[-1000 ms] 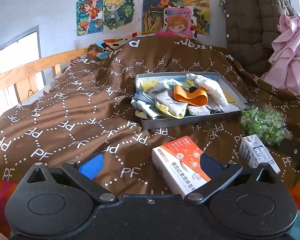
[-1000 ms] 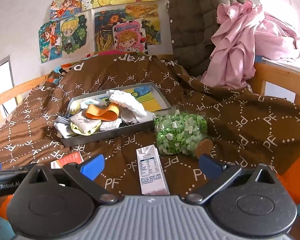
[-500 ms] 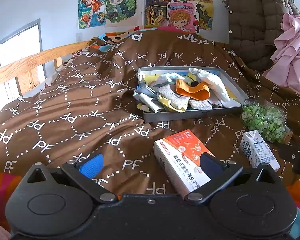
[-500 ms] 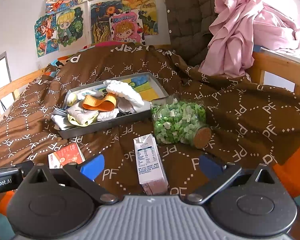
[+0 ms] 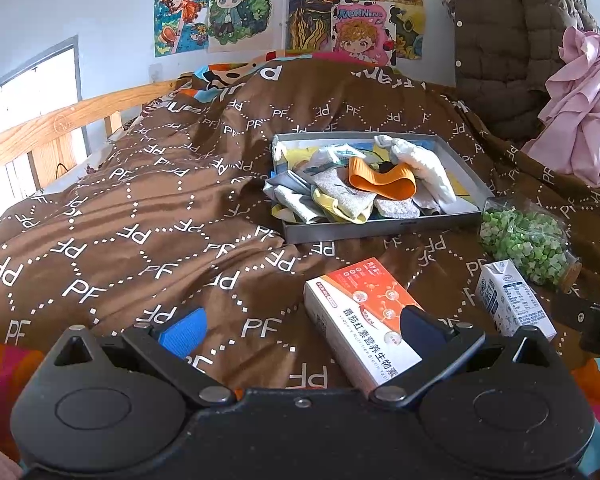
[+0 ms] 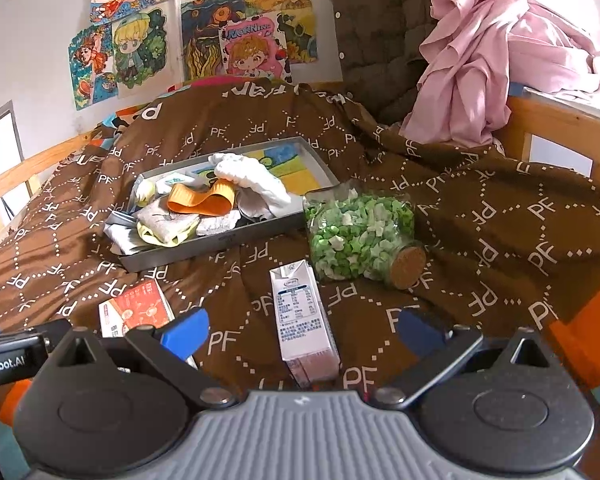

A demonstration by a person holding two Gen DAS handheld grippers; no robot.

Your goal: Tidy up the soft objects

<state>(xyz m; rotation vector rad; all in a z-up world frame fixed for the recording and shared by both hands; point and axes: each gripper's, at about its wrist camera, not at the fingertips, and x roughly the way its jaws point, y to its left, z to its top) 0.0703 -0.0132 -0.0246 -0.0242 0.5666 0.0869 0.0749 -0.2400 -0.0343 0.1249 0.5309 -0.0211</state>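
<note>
Hovering: both tongs spread wide, empty; socks (image 5: 340, 196) heaped in tray (image 5: 380, 228).

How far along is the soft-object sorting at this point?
Done: the socks and orange band already lie heaped in the grey tray. In hand: nothing; the left tongs and right tongs are both open and empty. Left: the orange box, milk carton and jar of green pieces lie on the bedspread.

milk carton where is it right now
The milk carton lies on the brown blanket in the right wrist view, centre foreground, just in front of the jar and right of the orange box.
</note>
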